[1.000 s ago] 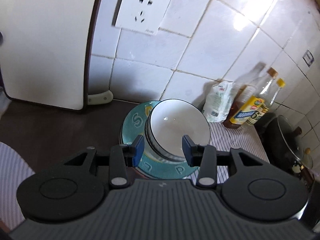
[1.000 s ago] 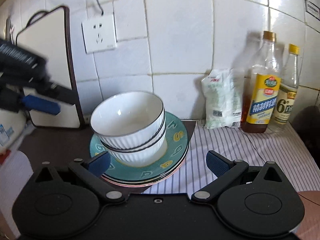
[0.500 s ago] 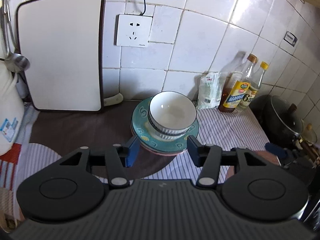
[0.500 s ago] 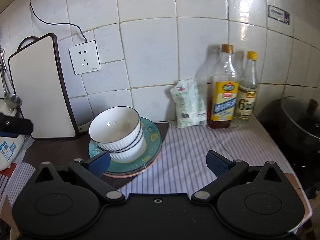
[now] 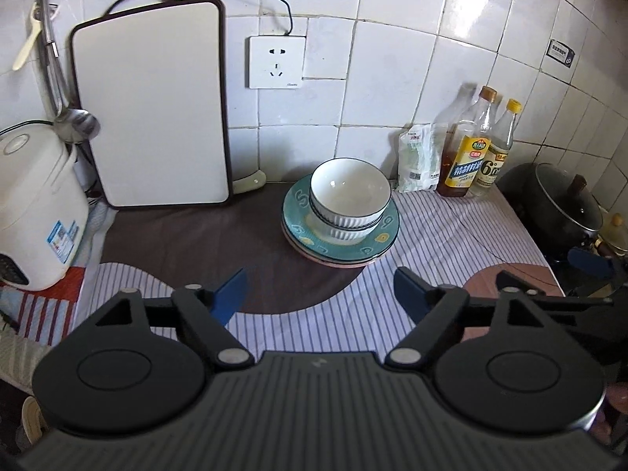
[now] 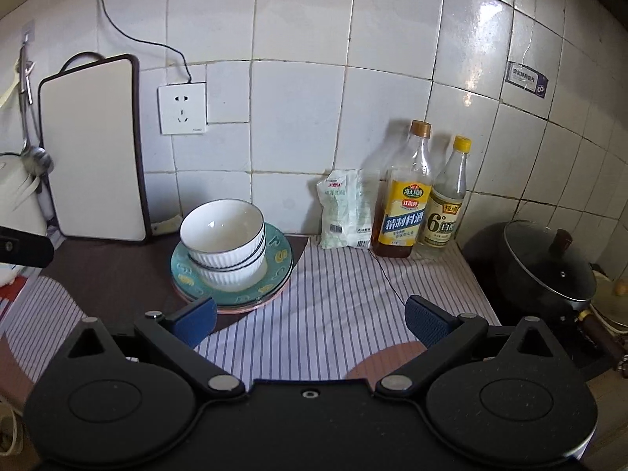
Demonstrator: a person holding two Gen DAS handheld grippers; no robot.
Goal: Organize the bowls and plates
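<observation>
Two white ribbed bowls (image 5: 349,200) with dark rims sit nested on a stack of teal lettered plates (image 5: 376,243) over a pink plate, near the back wall. They also show in the right wrist view, bowls (image 6: 223,235) on plates (image 6: 274,271). My left gripper (image 5: 320,294) is open and empty, well in front of the stack. My right gripper (image 6: 312,320) is open and empty, in front and to the right of the stack. Its blue fingertip (image 5: 588,263) shows at the right edge of the left wrist view.
A white cutting board (image 5: 153,106) leans on the tiled wall beside a rice cooker (image 5: 35,204). A white packet (image 6: 345,212) and two bottles (image 6: 408,196) stand at the back right. A lidded black pot (image 6: 549,271) sits at the far right. A striped cloth (image 6: 333,314) covers the counter.
Both grippers have pulled back from the stacked bowls and plates, which now look smaller and farther. The left gripper's jaws have opened wider. The stack has not moved.
</observation>
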